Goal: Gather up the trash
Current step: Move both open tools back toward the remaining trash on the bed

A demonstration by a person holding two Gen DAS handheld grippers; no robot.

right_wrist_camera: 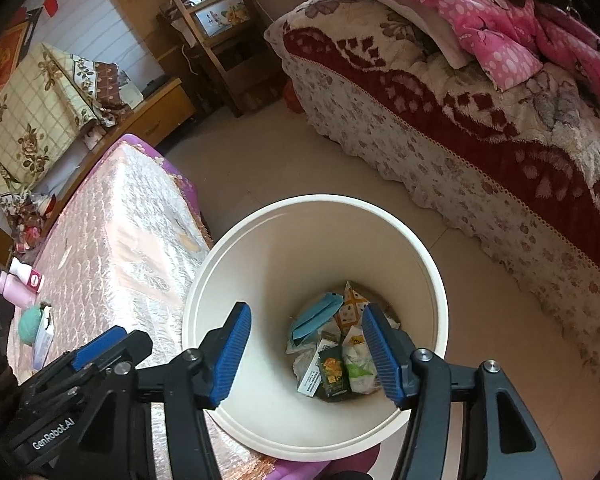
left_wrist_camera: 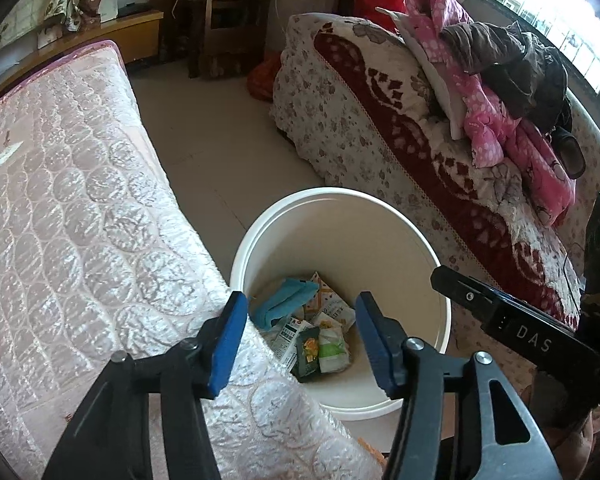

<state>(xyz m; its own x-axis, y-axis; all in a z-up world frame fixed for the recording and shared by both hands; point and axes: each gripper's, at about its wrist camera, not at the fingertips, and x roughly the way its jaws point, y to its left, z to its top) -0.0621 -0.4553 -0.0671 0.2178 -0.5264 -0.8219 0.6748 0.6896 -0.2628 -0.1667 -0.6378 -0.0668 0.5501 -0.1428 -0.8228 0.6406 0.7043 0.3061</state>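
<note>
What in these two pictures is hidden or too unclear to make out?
- Print on the wrappers in the white bin: too small to read in either view.
- Bin's near rim: covered by the mattress and left gripper in the left view.
- Small items on the mattress: cut off by the right view's edge, unseen in the left view.
- Right gripper: only its side shows in the left view.

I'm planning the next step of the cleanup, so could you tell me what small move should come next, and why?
Probably swing the left gripper away from the white bin toward the quilted mattress. Both it and the right gripper stand open with nothing between the pads, and wrappers already lie in the bin, while a green ball and small packets seem to remain on the mattress.
</note>
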